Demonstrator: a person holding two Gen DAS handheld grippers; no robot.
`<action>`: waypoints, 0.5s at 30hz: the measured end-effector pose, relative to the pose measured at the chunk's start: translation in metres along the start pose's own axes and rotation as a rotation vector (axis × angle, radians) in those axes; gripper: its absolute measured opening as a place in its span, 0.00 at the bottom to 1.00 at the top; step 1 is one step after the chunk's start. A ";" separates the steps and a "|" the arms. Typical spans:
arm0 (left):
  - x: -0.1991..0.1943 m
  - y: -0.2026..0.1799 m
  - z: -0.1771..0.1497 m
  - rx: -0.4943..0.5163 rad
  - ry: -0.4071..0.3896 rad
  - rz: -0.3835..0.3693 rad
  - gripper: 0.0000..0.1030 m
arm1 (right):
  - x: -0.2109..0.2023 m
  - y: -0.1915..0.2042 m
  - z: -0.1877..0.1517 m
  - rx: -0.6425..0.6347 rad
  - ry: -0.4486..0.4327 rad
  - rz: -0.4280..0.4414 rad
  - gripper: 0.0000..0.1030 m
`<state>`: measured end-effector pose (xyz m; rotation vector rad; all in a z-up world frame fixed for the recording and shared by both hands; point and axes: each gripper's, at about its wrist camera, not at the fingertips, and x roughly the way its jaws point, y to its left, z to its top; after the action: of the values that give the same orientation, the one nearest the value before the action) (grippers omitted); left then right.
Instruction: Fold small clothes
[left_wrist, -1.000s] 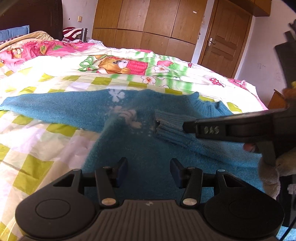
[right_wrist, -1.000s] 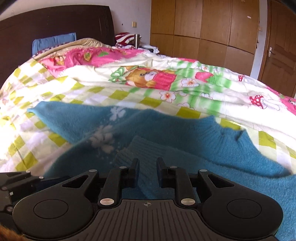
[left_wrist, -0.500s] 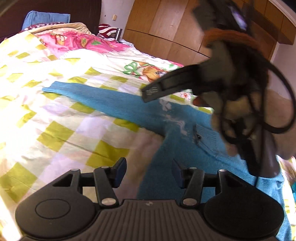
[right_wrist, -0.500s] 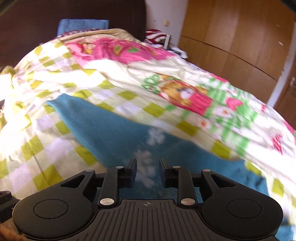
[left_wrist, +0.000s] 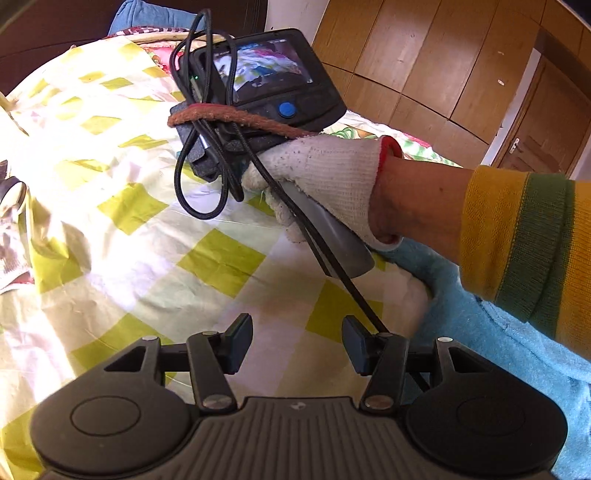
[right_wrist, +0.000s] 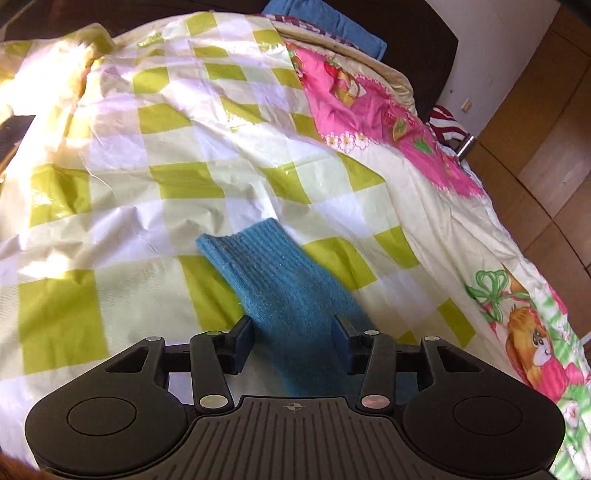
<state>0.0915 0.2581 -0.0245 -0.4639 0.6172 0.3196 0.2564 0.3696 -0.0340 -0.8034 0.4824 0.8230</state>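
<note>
A blue knitted sweater lies flat on the bed. In the right wrist view its left sleeve (right_wrist: 280, 280) stretches away from me, ribbed cuff at the far end. My right gripper (right_wrist: 293, 341) is open and empty, its jaws straddling the sleeve just above it. In the left wrist view the sweater's body (left_wrist: 491, 332) shows at the lower right. My left gripper (left_wrist: 297, 341) is open and empty over the quilt. The right gripper's back with its screen (left_wrist: 258, 85), held by a white-gloved hand (left_wrist: 325, 184), fills the middle of that view.
The bed is covered by a yellow-green checked quilt (right_wrist: 184, 177) with a pink cartoon print (right_wrist: 373, 107) farther off. A dark headboard and blue pillow (right_wrist: 332, 26) stand at the far end. Wooden wardrobe doors (left_wrist: 443, 62) line the wall. A black cable (left_wrist: 332, 254) runs past my left gripper.
Both grippers swung left, off the sweater's body. The right gripper went from nearly shut to open and now sits over the left sleeve. The right hand crossed in front of my left camera.
</note>
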 end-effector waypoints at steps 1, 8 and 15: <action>-0.002 -0.001 0.000 0.006 -0.004 0.000 0.63 | 0.003 0.001 0.001 0.007 0.003 -0.013 0.22; -0.025 -0.036 0.012 0.103 -0.074 -0.072 0.64 | -0.072 -0.068 -0.008 0.334 -0.102 -0.024 0.06; -0.030 -0.122 0.013 0.295 -0.132 -0.215 0.66 | -0.217 -0.224 -0.109 0.820 -0.198 -0.165 0.06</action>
<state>0.1253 0.1561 0.0423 -0.2202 0.4711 0.0518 0.2959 0.0915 0.1394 -0.0008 0.5117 0.4729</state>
